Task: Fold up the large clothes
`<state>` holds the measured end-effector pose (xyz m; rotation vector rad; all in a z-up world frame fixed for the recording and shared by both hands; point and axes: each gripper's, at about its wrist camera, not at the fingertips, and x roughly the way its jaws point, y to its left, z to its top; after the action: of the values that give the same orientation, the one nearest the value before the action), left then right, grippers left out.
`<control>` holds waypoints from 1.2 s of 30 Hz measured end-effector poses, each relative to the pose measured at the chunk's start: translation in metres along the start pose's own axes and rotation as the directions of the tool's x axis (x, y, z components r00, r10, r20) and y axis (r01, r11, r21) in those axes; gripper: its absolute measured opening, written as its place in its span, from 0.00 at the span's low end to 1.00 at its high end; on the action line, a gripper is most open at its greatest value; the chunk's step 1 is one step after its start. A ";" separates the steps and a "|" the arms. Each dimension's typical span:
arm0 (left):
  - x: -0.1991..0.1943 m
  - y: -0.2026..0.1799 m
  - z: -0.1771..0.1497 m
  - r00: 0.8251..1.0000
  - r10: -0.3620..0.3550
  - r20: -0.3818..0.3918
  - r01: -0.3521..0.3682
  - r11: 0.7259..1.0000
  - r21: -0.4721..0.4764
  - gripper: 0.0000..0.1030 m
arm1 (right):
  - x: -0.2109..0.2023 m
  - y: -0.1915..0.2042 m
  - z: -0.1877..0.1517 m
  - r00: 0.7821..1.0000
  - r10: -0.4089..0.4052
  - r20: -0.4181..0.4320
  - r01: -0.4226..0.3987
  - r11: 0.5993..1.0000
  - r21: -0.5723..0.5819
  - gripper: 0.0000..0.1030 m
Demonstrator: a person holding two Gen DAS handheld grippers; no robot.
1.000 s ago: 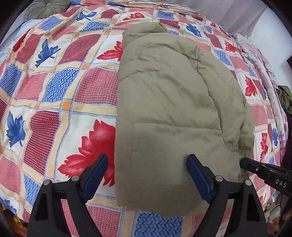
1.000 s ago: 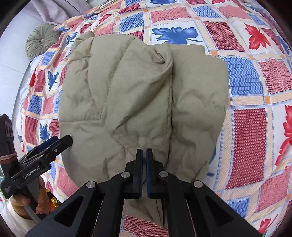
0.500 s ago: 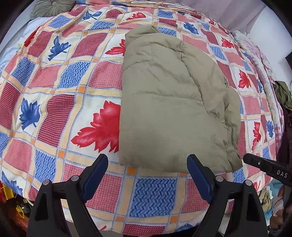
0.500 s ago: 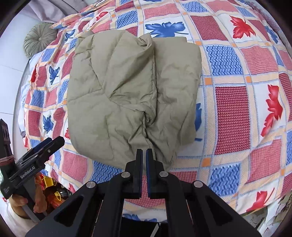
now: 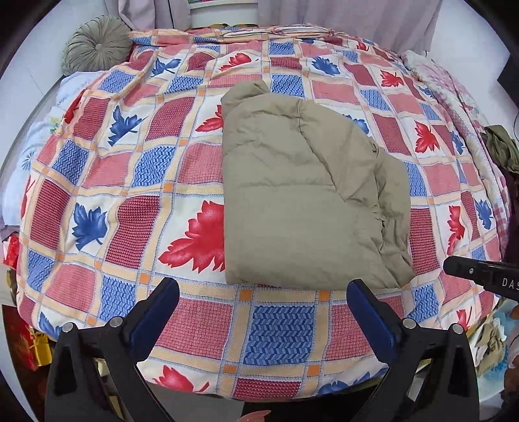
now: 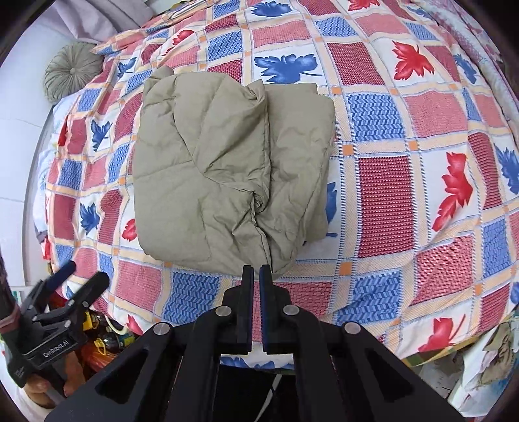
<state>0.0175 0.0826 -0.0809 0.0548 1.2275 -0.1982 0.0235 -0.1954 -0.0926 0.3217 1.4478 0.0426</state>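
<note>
A khaki padded jacket (image 5: 301, 201) (image 6: 227, 168) lies folded into a thick bundle on the patchwork leaf-print bedspread (image 5: 129, 168) (image 6: 405, 168). My left gripper (image 5: 262, 289) hangs above the bed's near edge, just short of the jacket's near hem. Its jaws are opening wide and nothing is between the blue pads. My right gripper (image 6: 256, 271) is shut and holds nothing, with its tips over the jacket's near corner. From the right wrist, the left gripper (image 6: 74, 282) shows at the lower left in a hand. The right gripper's tip (image 5: 457, 267) shows at the left wrist view's right edge.
A round green cushion (image 5: 97, 48) (image 6: 73, 69) sits at the bed's far left corner by a pale curtain (image 5: 356, 26). Loose clothes (image 5: 501, 146) hang past the right side. Colourful clutter (image 6: 103, 344) lies on the floor below the near edge.
Both grippers have risen and drawn back from the jacket, so more of the bed shows. The left jaws have spread slightly wider. The jacket stays put.
</note>
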 end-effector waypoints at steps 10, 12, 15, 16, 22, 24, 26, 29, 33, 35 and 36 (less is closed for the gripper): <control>-0.052 0.001 0.022 0.998 0.002 0.058 0.000 0.999 -0.036 1.00 | -0.053 0.012 -0.002 0.993 -0.024 0.116 0.024 1.000 -0.001 0.68; -0.062 0.002 0.025 0.997 0.005 0.075 -0.001 0.999 -0.050 1.00 | -0.066 0.017 -0.001 0.988 -0.022 0.155 0.025 1.000 -0.018 0.70; -0.077 0.003 0.031 0.995 0.017 0.099 -0.011 0.998 -0.062 1.00 | -0.083 0.023 0.004 0.979 -0.029 0.201 0.036 0.999 -0.028 0.70; -0.081 0.004 0.032 0.994 0.025 0.109 -0.018 0.998 -0.064 1.00 | -0.089 0.025 0.006 0.974 -0.040 0.222 0.048 0.998 -0.032 0.70; -0.107 0.006 0.039 0.983 0.068 0.169 -0.057 0.996 -0.072 1.00 | -0.112 0.035 0.014 0.954 -0.061 0.292 0.075 0.997 -0.035 0.80; -0.113 0.007 0.042 0.981 0.065 0.183 -0.051 0.996 -0.078 1.00 | -0.116 0.039 0.015 0.948 -0.077 0.308 0.095 0.995 -0.042 0.80; -0.119 0.006 0.044 0.978 0.073 0.196 -0.058 0.995 -0.082 1.00 | -0.120 0.042 0.016 0.942 -0.091 0.324 0.113 0.992 -0.050 0.82; -0.125 0.007 0.046 0.975 0.074 0.209 -0.056 0.994 -0.090 1.00 | -0.127 0.047 0.016 0.928 -0.098 0.360 0.128 0.990 -0.060 0.89; -0.128 0.007 0.049 0.974 0.071 0.217 -0.050 0.994 -0.099 1.00 | -0.136 0.053 0.016 0.910 -0.103 0.401 0.141 0.988 -0.067 0.96; -0.129 0.007 0.049 0.974 0.076 0.215 -0.056 0.994 -0.098 1.00 | -0.139 0.055 0.017 0.904 -0.106 0.413 0.146 0.987 -0.066 1.00; -0.129 0.006 0.049 0.974 0.076 0.215 -0.056 0.994 -0.099 1.00 | -0.140 0.055 0.018 0.902 -0.106 0.418 0.147 0.987 -0.066 1.00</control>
<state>0.0226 0.0973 0.0563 -0.0060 1.0120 -0.0865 0.0315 -0.1769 0.0577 0.1439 1.0367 -0.0591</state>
